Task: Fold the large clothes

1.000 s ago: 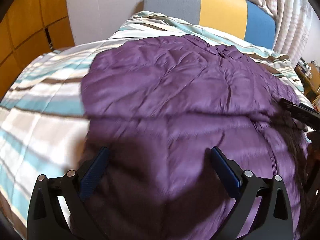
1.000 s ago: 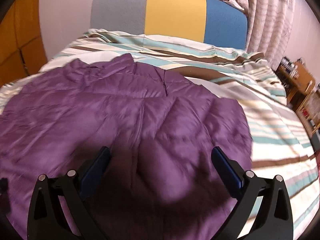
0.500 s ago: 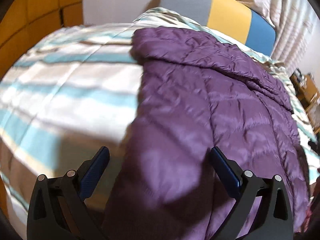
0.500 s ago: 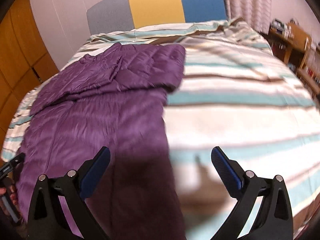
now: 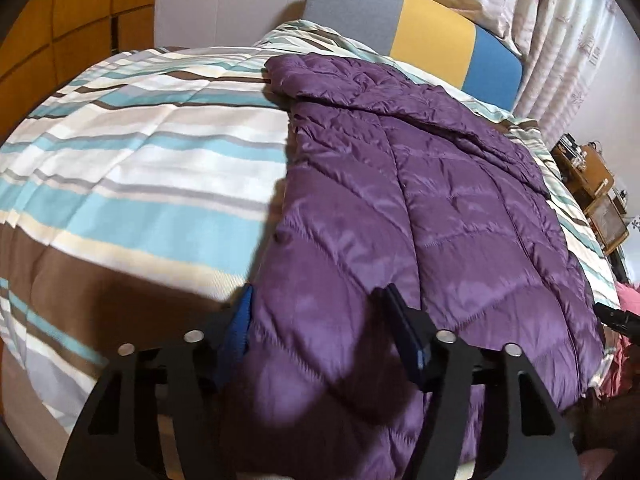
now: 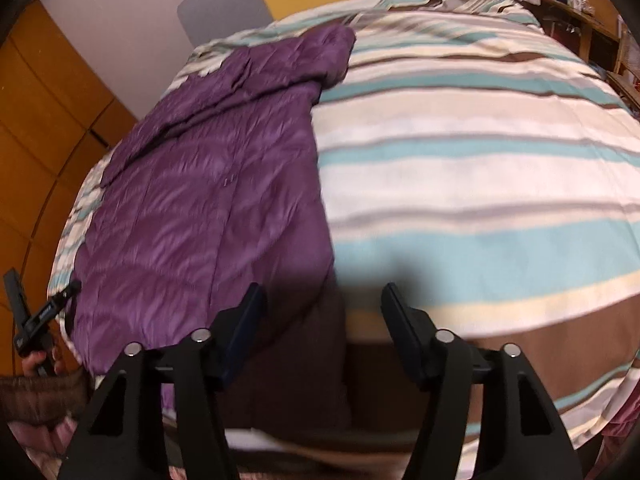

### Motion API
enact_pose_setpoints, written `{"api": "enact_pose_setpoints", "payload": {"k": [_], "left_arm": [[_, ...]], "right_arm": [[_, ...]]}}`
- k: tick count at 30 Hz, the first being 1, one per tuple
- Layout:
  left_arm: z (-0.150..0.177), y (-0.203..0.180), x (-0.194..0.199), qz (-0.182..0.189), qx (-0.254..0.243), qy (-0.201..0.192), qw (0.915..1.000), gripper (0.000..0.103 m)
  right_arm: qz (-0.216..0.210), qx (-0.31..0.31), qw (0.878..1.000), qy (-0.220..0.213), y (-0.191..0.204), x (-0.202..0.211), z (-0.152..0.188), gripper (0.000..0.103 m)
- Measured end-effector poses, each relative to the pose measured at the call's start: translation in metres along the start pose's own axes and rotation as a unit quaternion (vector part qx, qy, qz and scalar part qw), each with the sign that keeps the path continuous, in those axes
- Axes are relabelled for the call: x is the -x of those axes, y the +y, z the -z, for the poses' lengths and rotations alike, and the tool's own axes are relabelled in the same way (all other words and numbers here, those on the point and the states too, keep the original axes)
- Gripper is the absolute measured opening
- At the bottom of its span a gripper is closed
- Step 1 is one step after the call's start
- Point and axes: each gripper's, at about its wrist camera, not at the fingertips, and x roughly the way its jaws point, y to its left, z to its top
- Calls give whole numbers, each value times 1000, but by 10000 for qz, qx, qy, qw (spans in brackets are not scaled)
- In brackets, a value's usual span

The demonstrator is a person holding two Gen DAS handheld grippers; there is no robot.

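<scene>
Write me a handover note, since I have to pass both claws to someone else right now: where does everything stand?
Left claw: jaws closing over the near left corner of the purple quilted coat; fabric sits between them, not yet pinched.
Right claw: jaws closing over the coat's near right corner; the edge lies between them, no grip yet.
Coat: spread lengthwise on the striped duvet, far end toward the headboard, its far part lying doubled over.
Done: coat laid out, both claws at the near corners.
Left: finish both grips, then fold the near end toward the headboard, probably.
</scene>
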Motion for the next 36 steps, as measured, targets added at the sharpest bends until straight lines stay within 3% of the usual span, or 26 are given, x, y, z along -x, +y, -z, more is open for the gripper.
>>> {"api": "enact_pose_setpoints", "payload": {"k": [6, 9, 10, 11, 14, 17, 24, 33, 36], "left_arm": [[19, -1, 10, 97, -262, 56, 9996, 62], [24, -5, 8, 83, -317, 102, 9994, 57], [24, -6, 8, 113, -336, 116, 9993, 46], [24, -9, 7, 241, -361, 163, 9989, 27], [20, -19, 12, 358, -470, 91, 9982, 12], [11, -27, 24, 418, -579, -181, 9973, 11], [-33, -22, 46, 719, -215, -766, 9942, 11], [-96, -20, 35, 936, 102, -1049, 9900, 11], [-116, -20, 26, 833, 121, -1161, 9897, 11]], "right_arm": [[-136, 288, 9992, 250, 4, 3, 17, 50], [-294, 349, 9983, 356, 7, -3, 22, 36], [-297, 439, 9981, 325, 10, -4, 22, 27], [-368, 518, 9974, 325, 13, -5, 22, 20], [-437, 652, 9968, 170, 23, -4, 18, 14], [-524, 687, 9961, -157, 31, 4, 8, 12], [-749, 475, 9924, -855, 34, 24, -30, 7], [-741, 251, 9873, -1381, 40, 16, -87, 0], [-680, 103, 9868, -1467, 37, 6, -103, 0]]}}
